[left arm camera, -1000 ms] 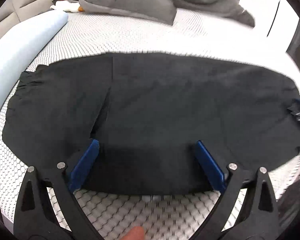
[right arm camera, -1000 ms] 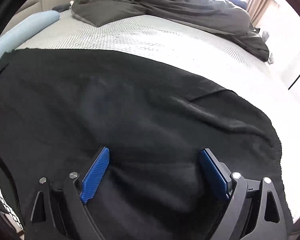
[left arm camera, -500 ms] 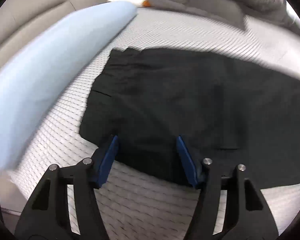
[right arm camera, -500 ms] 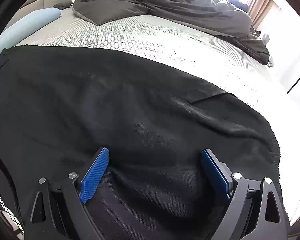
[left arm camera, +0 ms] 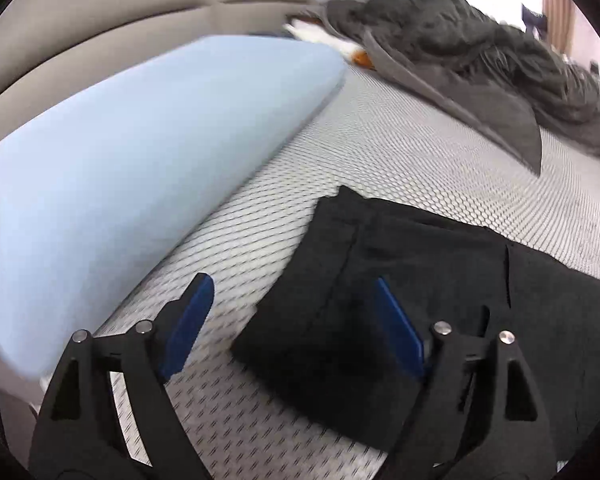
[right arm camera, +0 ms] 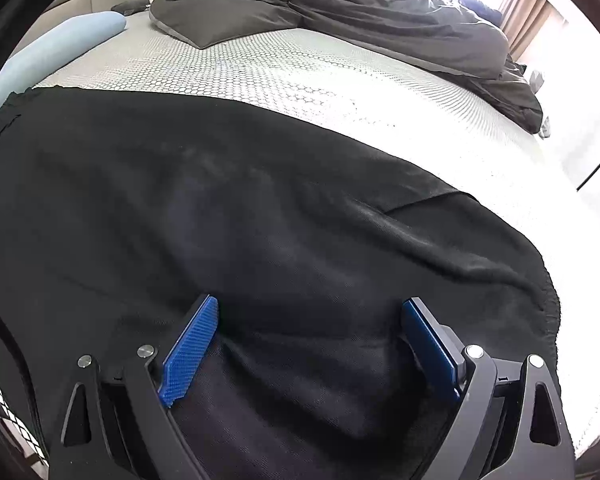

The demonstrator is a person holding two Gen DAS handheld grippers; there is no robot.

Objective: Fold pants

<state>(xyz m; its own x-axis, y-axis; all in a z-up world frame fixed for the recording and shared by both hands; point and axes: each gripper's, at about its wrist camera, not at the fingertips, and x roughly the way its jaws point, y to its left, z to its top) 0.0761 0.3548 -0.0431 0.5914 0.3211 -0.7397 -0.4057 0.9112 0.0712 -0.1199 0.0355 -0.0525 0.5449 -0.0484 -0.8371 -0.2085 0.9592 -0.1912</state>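
Black pants (left arm camera: 440,280) lie flat across the mattress, their end with a seamed band near the blue pillow. My left gripper (left arm camera: 292,284) hovers at that end's near corner. Its jaws are opening: the right pad (left arm camera: 398,328) is over the cloth and the left pad (left arm camera: 188,320) over bare mattress, neither pressing. In the right wrist view the pants (right arm camera: 220,200) fill the frame, with a hemmed edge at the right. My right gripper (right arm camera: 310,302) stands wide open low over them, a soft ridge of cloth between its fingers but not pinched.
A long light blue pillow (left arm camera: 140,160) lies along the beige headboard (left arm camera: 140,28), just left of the pants. A rumpled grey duvet (right arm camera: 340,4) is heaped at the far side of the patterned mattress (left arm camera: 420,152). Something small, white and orange (left arm camera: 360,56) peeks from under it.
The left gripper has swung leftward from the pants' middle to their end by the pillow, its jaws narrowing and then widening again. The right gripper has crept slightly along the pants, still open.
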